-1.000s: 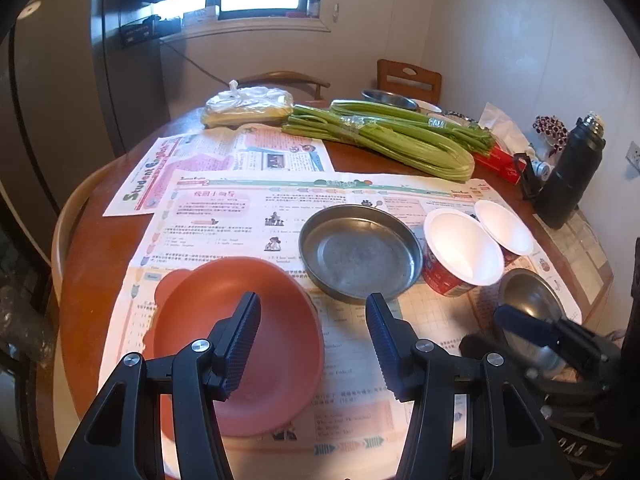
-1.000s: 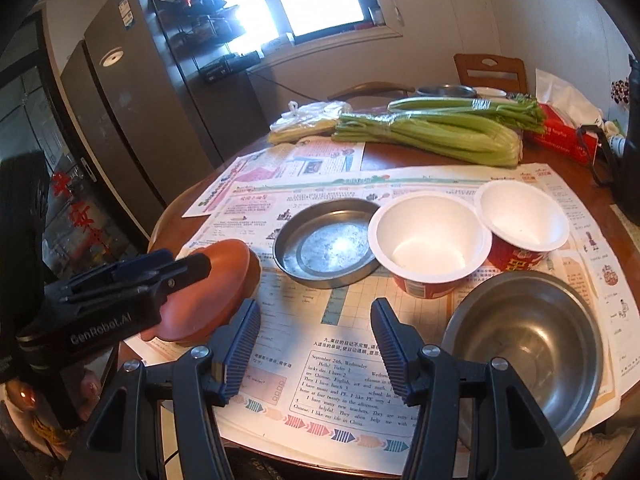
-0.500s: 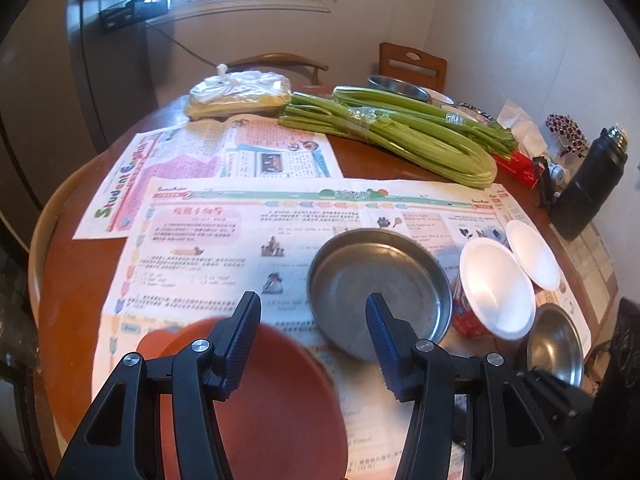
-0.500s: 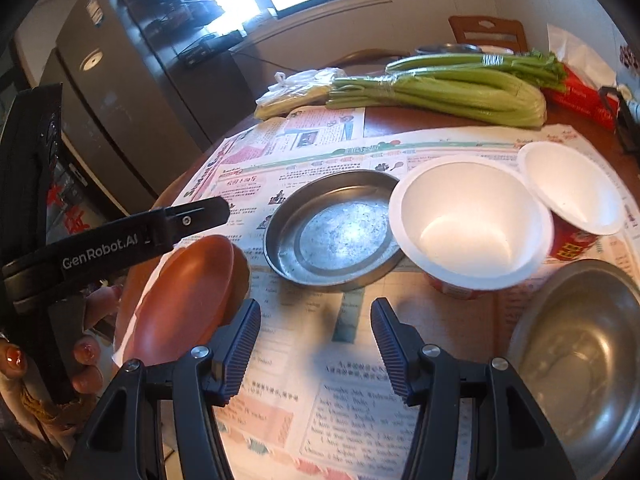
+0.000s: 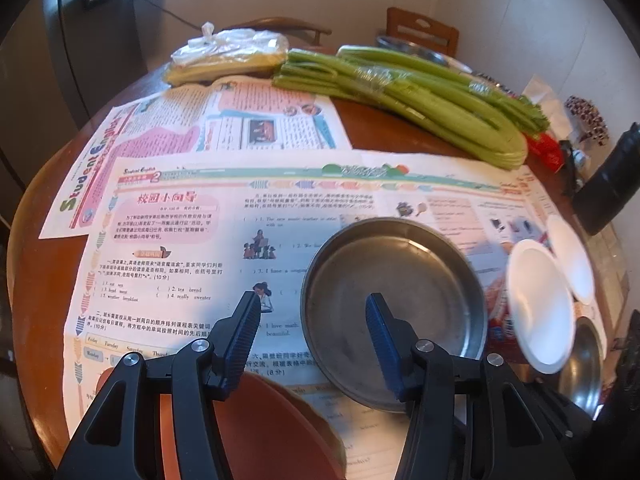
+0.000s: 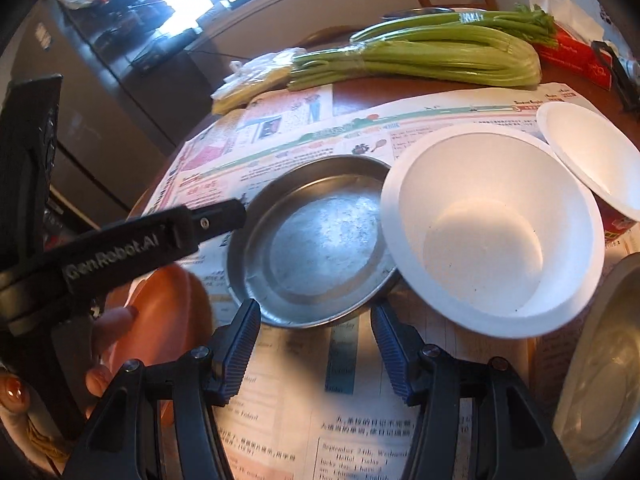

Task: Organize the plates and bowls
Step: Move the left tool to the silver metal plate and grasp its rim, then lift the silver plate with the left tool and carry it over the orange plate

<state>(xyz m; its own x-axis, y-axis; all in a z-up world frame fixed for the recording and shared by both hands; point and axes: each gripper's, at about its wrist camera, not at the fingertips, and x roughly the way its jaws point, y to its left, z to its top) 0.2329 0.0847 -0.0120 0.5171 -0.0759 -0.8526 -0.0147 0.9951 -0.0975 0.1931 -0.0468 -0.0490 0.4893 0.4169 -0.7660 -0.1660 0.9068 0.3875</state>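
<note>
Left wrist view looks across a round wooden worktop (image 5: 360,120) spread with printed newspaper sheets (image 5: 192,232). Along the far side lie long bundles of green celery (image 5: 404,92), with a plastic bag of yellow food (image 5: 228,56) just beside their left end. On the paper sits a shallow steel plate (image 5: 400,300), and at the near edge a terracotta-coloured plate (image 5: 276,432) lies beneath the left hand-held gripper (image 5: 314,342). That gripper is released, its ribbed blue pads spread wide and holding nothing; its right pad hangs over the steel plate, its left over the paper.

In the right wrist view, the steel plate (image 6: 316,244) lies straight ahead of the right hand-held gripper (image 6: 316,350), which is likewise released and empty. A large white foam bowl (image 6: 492,232) overlaps the plate's right rim, and a second white foam bowl (image 6: 592,156) stands behind it, touching. A steel bowl (image 6: 600,364) shows at the right edge. At left, the other gripper's black arm reaches toward the steel plate, above the terracotta-coloured plate (image 6: 168,320).
</note>
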